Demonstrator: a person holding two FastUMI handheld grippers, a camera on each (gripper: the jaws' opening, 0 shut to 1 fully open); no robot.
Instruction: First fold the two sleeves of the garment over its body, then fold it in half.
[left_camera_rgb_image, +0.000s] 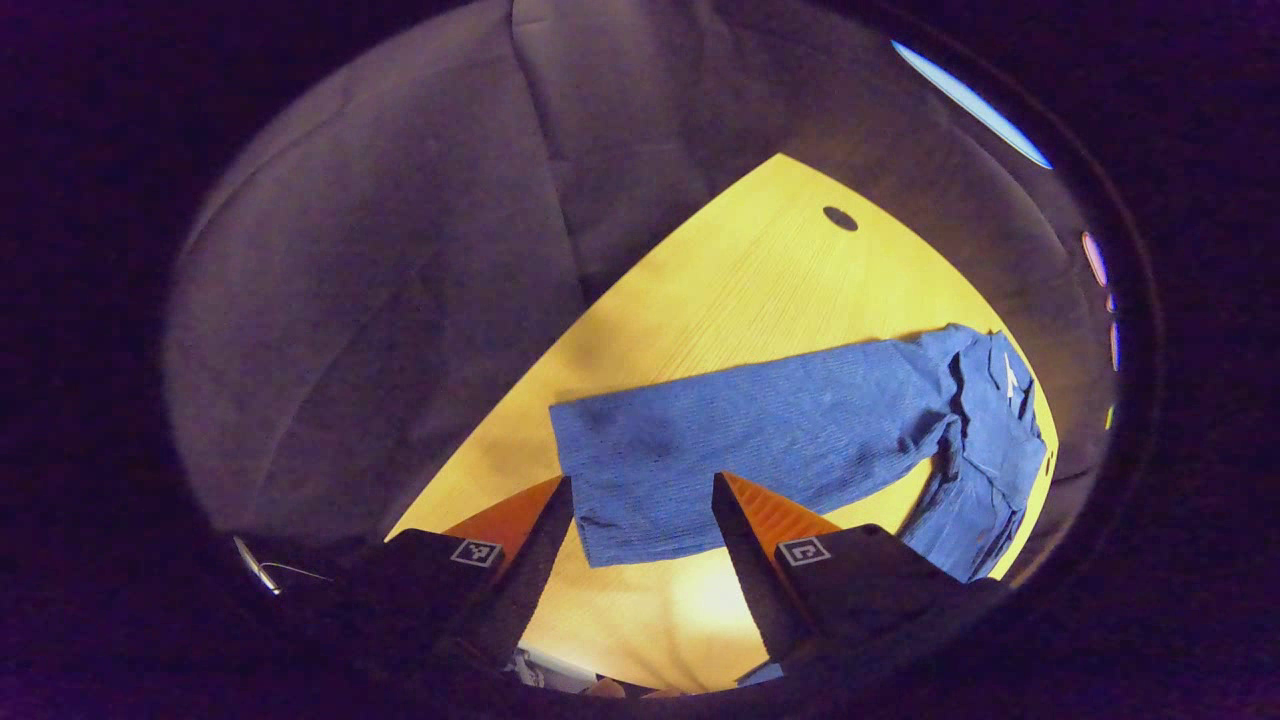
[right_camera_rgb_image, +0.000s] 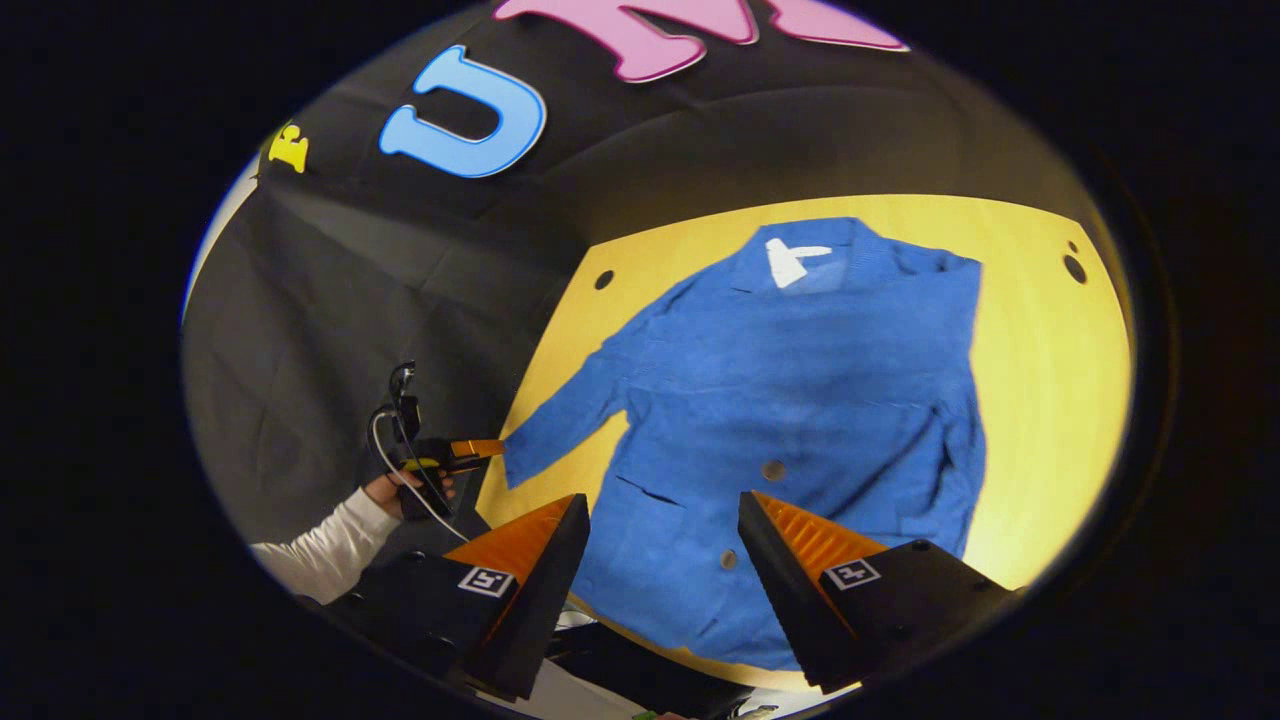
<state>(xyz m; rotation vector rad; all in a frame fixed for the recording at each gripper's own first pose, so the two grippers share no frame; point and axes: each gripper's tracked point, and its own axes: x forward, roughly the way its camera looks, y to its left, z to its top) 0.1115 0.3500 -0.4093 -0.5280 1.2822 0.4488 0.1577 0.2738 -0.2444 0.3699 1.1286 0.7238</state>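
A blue jacket (right_camera_rgb_image: 800, 380) lies spread face up on the yellow table (right_camera_rgb_image: 1040, 400), with a white label (right_camera_rgb_image: 795, 262) at its collar. One sleeve (left_camera_rgb_image: 760, 430) stretches out flat toward my left gripper (left_camera_rgb_image: 642, 485), which is open with the cuff showing between its fingers. In the right gripper view the same sleeve (right_camera_rgb_image: 570, 420) points to the table's left edge, where the left gripper (right_camera_rgb_image: 478, 450) meets its cuff. The other sleeve seems to lie folded over the body along the right side. My right gripper (right_camera_rgb_image: 662, 500) hangs open above the jacket's lower hem, holding nothing.
The table (left_camera_rgb_image: 760, 270) has round cable holes (left_camera_rgb_image: 840, 217) (right_camera_rgb_image: 1075, 268) near its far corners. Black cloth walls close in behind and left of it. A person's hand (right_camera_rgb_image: 385, 490) in a white sleeve (right_camera_rgb_image: 320, 555) holds the left gripper off the table's left edge.
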